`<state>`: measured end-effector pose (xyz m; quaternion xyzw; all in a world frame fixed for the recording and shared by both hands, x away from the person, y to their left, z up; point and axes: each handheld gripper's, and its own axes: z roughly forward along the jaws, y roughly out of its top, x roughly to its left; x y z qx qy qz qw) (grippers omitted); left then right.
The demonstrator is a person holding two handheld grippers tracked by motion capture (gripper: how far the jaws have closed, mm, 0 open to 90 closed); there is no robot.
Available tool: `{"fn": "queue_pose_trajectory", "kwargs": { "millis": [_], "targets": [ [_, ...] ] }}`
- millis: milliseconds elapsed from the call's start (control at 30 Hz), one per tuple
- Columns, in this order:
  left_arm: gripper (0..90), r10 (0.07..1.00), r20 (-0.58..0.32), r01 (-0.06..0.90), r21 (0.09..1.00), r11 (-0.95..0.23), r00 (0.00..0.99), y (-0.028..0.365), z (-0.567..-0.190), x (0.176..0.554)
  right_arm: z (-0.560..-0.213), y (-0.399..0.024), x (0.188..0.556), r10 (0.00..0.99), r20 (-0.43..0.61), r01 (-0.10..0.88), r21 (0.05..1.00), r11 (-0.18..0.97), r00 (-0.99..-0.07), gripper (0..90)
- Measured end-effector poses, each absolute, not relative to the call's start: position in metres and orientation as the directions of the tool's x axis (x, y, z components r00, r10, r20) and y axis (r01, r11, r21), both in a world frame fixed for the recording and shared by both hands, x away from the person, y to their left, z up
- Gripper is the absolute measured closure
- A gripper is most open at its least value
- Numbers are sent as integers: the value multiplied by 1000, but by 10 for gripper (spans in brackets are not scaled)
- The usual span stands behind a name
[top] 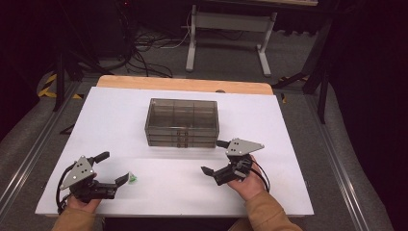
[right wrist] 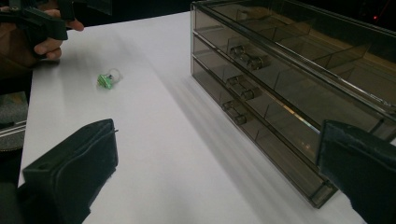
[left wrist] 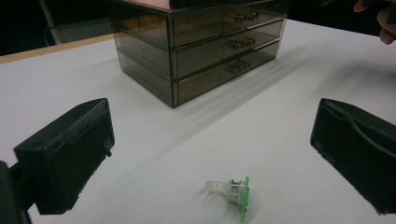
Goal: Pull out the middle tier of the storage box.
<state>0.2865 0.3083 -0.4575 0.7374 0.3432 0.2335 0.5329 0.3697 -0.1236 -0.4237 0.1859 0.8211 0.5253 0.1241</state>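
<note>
A smoky see-through box with three drawers (top: pixel 182 122) stands mid-table, all drawers closed; it also shows in the left gripper view (left wrist: pixel 201 46) and the right gripper view (right wrist: pixel 289 79). A small clear ring with a green tag (top: pixel 131 179) lies on the white tabletop at the front left. My left gripper (top: pixel 116 166) is open just left of it; in its own view the ring (left wrist: pixel 231 191) lies low between the wide jaws (left wrist: pixel 210 154). My right gripper (top: pixel 211 156) is open and empty in front of the box's right end, the ring (right wrist: pixel 108 78) far off from its jaws (right wrist: pixel 215 168).
The white table (top: pixel 288 144) has a wooden strip along its far edge (top: pixel 183 84). A metal frame (top: pixel 226 29) and cables (top: pixel 139 53) stand on the floor behind. Open tabletop lies between the two grippers.
</note>
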Motion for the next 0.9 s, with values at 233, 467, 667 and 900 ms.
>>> {"fn": "queue_pose_trajectory", "kwargs": {
  "millis": [233,467,667,900],
  "targets": [
    [5,755,-29,259,947,-189,655,309,-458,287,-420,-110,371,429,-37,161,894,417,-902,9],
    [5,754,-28,258,948,-189,656,309,-458,286,-419,-99,372,410,-54,149,882,447,-910,13],
    [5,754,-29,259,947,-189,656,309,-458,287,-420,-93,375,396,-57,147,874,464,-916,25],
    [5,755,-27,259,947,-190,656,308,-458,286,-420,-90,373,388,-111,113,852,511,-915,77]
  ]
}}
